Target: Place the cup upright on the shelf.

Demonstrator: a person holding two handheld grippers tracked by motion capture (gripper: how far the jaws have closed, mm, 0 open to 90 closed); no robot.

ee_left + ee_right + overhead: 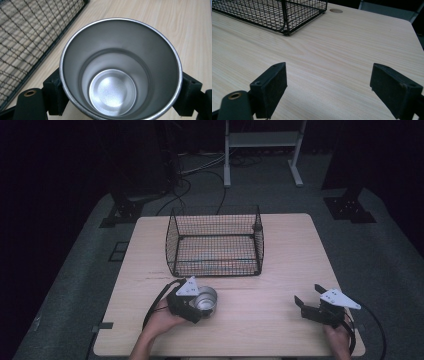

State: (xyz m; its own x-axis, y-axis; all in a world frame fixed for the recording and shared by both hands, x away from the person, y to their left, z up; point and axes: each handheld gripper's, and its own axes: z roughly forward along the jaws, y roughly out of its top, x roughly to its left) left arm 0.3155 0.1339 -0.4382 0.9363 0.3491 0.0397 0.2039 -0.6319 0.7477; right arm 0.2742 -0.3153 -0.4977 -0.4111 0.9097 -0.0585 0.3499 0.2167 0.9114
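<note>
Left gripper [199,306] – jaws clamped on one steel cup [206,300], near front edge of table [280,330]. Right gripper [309,301] – jaws wide apart, nothing between. One black wire basket [215,242] mid-table, beyond cup.

Looking straight down into a steel cup [120,67], empty, round bottom gleaming. Left claw [120,93] clamped on its outer wall, one black pad [53,93] pressed to each side. Pale wooden desk [155,17] beneath; black wire basket [25,42] at upper left, near the cup.
</note>
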